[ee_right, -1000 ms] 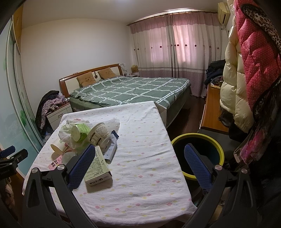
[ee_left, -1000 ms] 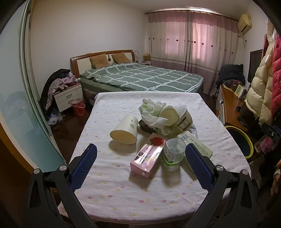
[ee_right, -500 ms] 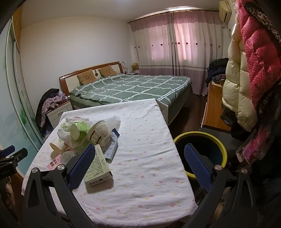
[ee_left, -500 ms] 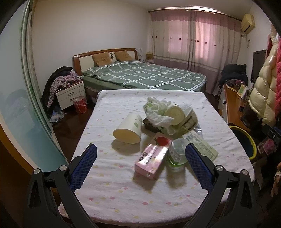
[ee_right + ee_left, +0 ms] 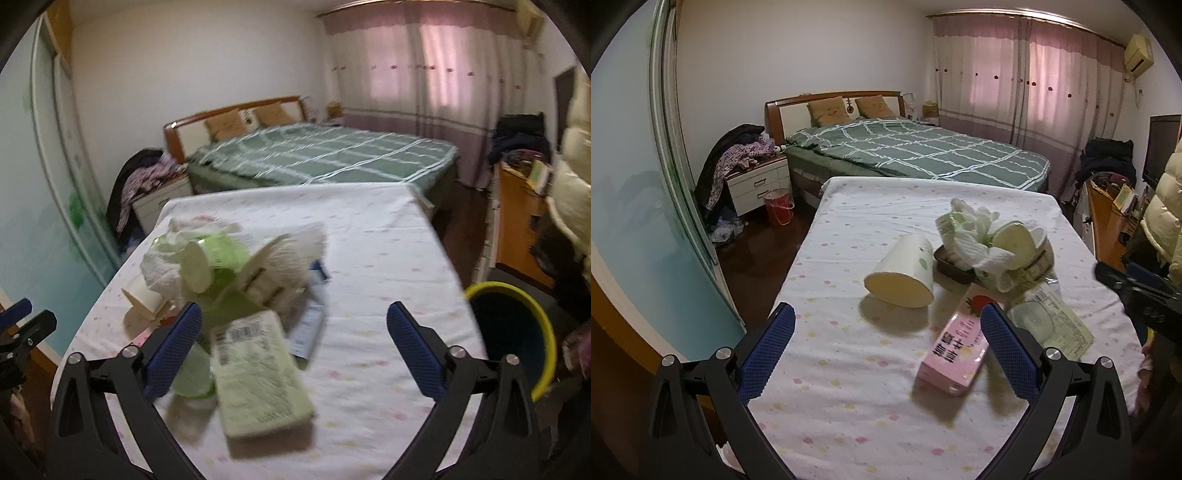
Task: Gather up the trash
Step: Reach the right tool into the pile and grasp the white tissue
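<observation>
Two grippers in play, neither holding anything. Right gripper (image 5: 293, 347): jaws wide but beginning to close, with the pale green carton (image 5: 258, 373) lying flat between them, nearer the left pad; pads not yet touching it, so no grip. Likely it is the first pick because it is the nearest piece and lies apart from the heap. Frame is motion-blurred, so the label is unreadable.

Left gripper (image 5: 884, 345): jaws spread, nothing clamped. Pink strawberry carton (image 5: 955, 350) sits just inside the right pad, at about 2 o'clock from the gap's centre; a clear plastic cup (image 5: 1028, 314) is partly hidden behind that pad.

Outward from there (left wrist view): tipped paper cup (image 5: 901, 273) at 12 o'clock, on its side with its open mouth toward the camera, so empty and light, by my reading. At 1 o'clock, the heap: crumpled tissue (image 5: 971, 236) over paper bowls (image 5: 1023, 243) and a dark tray (image 5: 951, 264).

All trash rests on the dotted tablecloth (image 5: 849, 387). Yellow-rimmed bin (image 5: 513, 332) stands on the floor off the table's edge at 3 o'clock in the right wrist view, well placed for the right hand's drops.

Risk: the flat carton may slide on the cloth as the pads close.
</observation>
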The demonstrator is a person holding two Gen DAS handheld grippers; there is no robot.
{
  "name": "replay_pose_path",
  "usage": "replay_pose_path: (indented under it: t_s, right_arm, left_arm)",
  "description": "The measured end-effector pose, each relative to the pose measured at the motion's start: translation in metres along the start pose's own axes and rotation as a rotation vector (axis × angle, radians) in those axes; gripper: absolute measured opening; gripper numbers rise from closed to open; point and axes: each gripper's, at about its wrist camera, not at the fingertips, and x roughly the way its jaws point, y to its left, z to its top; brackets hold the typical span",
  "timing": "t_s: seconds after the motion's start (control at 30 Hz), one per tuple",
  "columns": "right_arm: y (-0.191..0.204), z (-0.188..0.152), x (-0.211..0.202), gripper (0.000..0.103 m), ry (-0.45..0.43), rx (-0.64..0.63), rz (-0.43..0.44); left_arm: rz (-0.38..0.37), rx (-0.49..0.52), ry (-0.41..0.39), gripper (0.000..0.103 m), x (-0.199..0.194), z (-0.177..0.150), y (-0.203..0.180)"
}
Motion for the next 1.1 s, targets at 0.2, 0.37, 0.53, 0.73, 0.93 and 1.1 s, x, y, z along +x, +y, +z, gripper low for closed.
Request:
replay_pose_path:
  t_s: [0.2,0.37,0.53,0.73,0.93,1.1]
  right_arm:
    - [0.034,0.018,0.034,0.085,0.036,-0.059,0.055]
    - [0.066,0.038,0.055,0.083,0.038,-0.121,0.082]
    - [0.101,0.044,0.069,0.069,0.077,-0.212,0.142]
    - [0.118,0.04,0.083,0.049,0.151,-0.256,0.173]
    - [0.13,0.042,0.08,0.048,0.132,-0.292,0.173]
    - [0.122,0.045,0.107,0.028,0.199,-0.275,0.157]
  left_arm:
    - [0.009,-0.011,0.014,0.099,0.016,0.004,0.009]
    - [0.017,-0.023,0.027,0.099,0.027,0.006,0.017]
    - [0.037,-0.038,0.032,0.099,0.031,0.006,0.028]
    - [0.041,-0.058,0.039,0.099,0.034,0.004,0.038]
    - [0.032,-0.053,0.045,0.099,0.036,0.002,0.037]
    - [0.026,-0.053,0.037,0.099,0.032,0.002,0.036]
